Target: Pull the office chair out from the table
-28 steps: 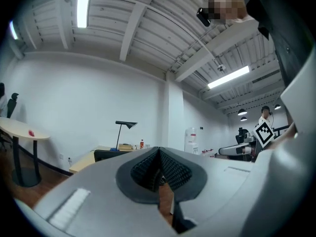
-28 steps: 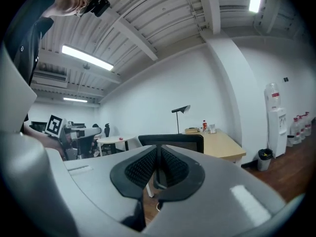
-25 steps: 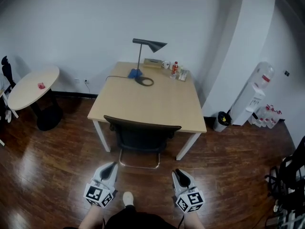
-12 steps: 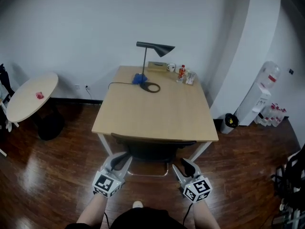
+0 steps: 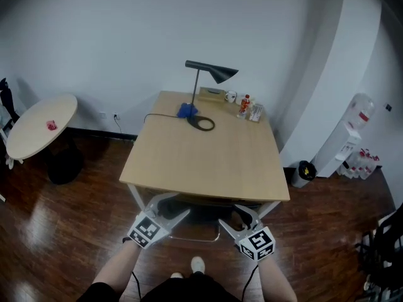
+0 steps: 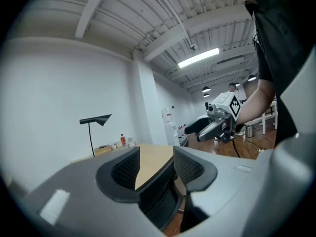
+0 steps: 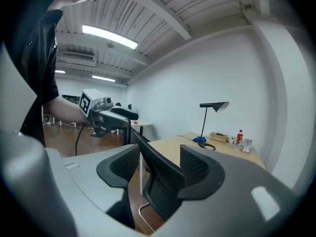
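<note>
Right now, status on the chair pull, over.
Left claw, right claw just opened, astride office chair backrest, unclamped. Chair tucked under table. No obstruction seen.

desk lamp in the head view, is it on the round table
No, the desk lamp stands on the rectangular wooden table, and the round table sits apart at the left.

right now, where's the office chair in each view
Head view: office chair bottom centre, tucked under the table.
Left gripper view: lower centre, backrest between the left gripper's fingers, which have just been opening.
Right gripper view: lower centre, backrest between the right gripper's fingers, also just opening.
Shared landmark: the desk lamp at the table's far end.
</note>
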`<action>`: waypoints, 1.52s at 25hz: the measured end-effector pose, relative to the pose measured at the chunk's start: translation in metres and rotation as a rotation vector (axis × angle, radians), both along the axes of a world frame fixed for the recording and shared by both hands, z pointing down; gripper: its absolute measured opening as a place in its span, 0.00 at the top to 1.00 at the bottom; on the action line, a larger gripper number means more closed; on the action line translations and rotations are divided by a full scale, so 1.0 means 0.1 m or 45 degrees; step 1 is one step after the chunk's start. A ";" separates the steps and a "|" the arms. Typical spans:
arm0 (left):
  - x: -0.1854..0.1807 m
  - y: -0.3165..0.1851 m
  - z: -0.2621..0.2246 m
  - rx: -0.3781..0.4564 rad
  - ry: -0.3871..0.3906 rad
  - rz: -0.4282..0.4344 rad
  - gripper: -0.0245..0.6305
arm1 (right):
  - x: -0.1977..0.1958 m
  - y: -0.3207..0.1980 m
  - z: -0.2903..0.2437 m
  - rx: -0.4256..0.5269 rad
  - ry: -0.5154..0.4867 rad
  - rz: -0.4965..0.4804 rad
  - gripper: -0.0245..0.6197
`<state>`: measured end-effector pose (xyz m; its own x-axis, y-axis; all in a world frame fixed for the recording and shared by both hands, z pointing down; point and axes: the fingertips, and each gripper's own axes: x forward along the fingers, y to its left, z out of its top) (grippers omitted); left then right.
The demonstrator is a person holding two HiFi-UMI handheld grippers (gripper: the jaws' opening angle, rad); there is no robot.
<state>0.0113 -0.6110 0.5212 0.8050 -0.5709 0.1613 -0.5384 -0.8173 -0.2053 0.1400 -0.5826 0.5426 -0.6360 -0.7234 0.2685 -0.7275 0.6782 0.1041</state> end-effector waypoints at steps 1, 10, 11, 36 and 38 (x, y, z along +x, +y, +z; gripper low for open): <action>0.05 -0.05 0.02 -0.002 -0.041 0.028 0.67 | 0.00 -0.08 0.01 0.008 0.038 -0.027 0.53; 0.28 -0.25 0.70 0.014 -0.717 0.260 0.57 | -0.03 -0.40 0.58 -0.077 0.703 -0.427 0.45; 0.30 -0.24 0.79 0.018 -0.785 0.279 0.57 | -0.02 -0.40 0.68 -0.084 0.789 -0.461 0.47; 0.11 -0.58 1.58 0.064 -1.438 0.334 0.83 | 0.20 -0.58 1.47 -0.334 1.325 -0.679 0.72; 0.12 -0.55 1.59 0.042 -1.442 0.355 0.84 | 0.20 -0.55 1.48 -0.343 1.320 -0.691 0.73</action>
<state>0.0230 -0.6656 0.6799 0.3087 -0.4144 0.8561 0.1634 -0.8636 -0.4769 0.1604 -0.6373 0.6904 -0.2321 -0.2700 0.9345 0.0062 0.9603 0.2790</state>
